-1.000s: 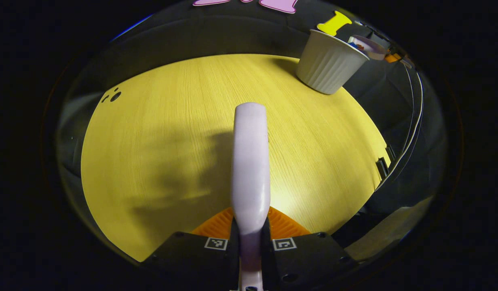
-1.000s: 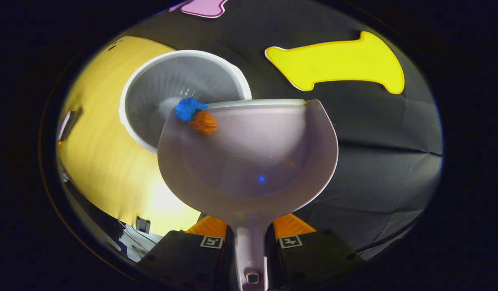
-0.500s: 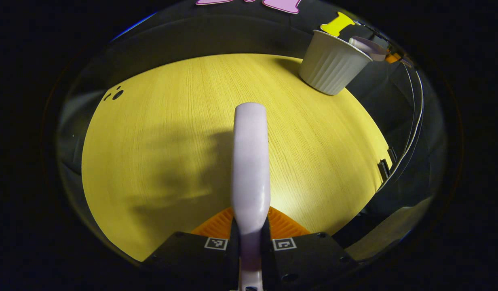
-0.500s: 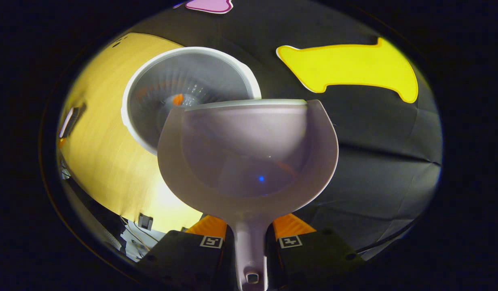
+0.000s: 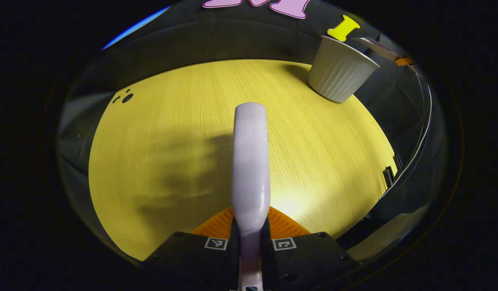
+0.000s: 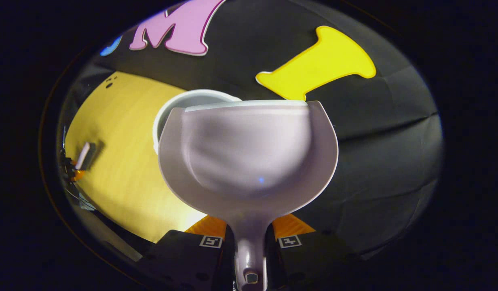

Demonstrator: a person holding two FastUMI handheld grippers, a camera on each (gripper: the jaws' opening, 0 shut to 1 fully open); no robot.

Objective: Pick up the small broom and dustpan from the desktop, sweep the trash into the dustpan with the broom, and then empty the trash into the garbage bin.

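In the left gripper view my left gripper (image 5: 251,230) is shut on the pale lilac broom (image 5: 251,161), which points forward over the yellow desktop (image 5: 172,141). The white ribbed garbage bin (image 5: 340,70) stands at the far right, with the dustpan's edge (image 5: 374,43) just behind its rim. In the right gripper view my right gripper (image 6: 249,232) is shut on the handle of the lilac dustpan (image 6: 249,153). The pan's bowl holds no trash and covers most of the bin (image 6: 184,101) behind it.
The desktop (image 6: 119,161) runs to an edge at the right of the left gripper view, where cables and a dark clamp (image 5: 388,176) hang. A few dark holes (image 5: 125,98) mark its far left. The other gripper (image 6: 81,159) shows small at the left of the right gripper view.
The blue and orange trash slid off the dustpan into the bin. The dustpan then tipped back up and drew away from the bin. The broom stayed nearly still.
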